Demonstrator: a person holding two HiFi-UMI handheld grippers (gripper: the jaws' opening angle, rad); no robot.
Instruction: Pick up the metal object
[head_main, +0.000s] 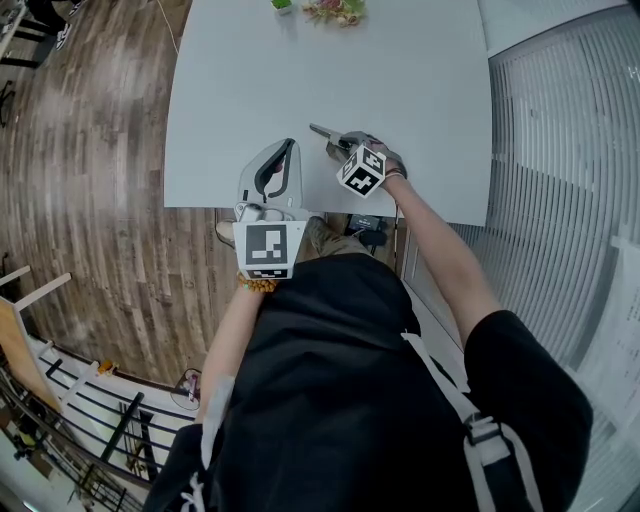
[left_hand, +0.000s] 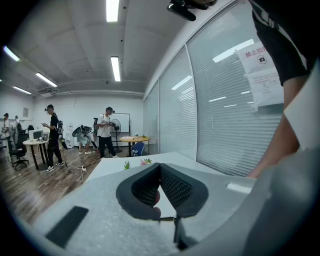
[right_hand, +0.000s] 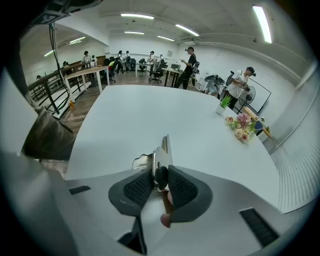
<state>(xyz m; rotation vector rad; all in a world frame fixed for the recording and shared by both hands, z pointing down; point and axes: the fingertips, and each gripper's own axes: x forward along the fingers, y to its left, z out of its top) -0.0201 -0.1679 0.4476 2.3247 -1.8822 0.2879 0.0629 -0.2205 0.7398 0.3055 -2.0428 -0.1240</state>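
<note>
- The right gripper (right_hand: 160, 173) is clamping the metal object (right_hand: 162, 150). Its jaws are standing partly open, with both ribbed pads pressing on the piece around a black knob at its near end.
- The left gripper (left_hand: 160, 166) is hanging idle just to the left of the right one. Its jaws are meeting at the tips and gripping nothing.
- The metal object is sticking out ahead of the right jaws, over the near part of the white table (right_hand: 150, 107). I am not managing to tell whether its far tip is touching the top or hanging clear of it.
- To my eye the grip is sitting at one end, so most of the piece is hanging out in front. The lift is going to want a firm squeeze, a slow straight rise and no wrist roll, or the piece may pivot about the knob.
- Its long axis is running in line with the right gripper, with the pointed end leading away from the jaws and leaning slightly toward the left gripper's side. The blade is standing on edge between the pads.
- Well beyond that tip, a bunch of flowers (right_hand: 240, 127) is sitting near the table's far edge.
</note>
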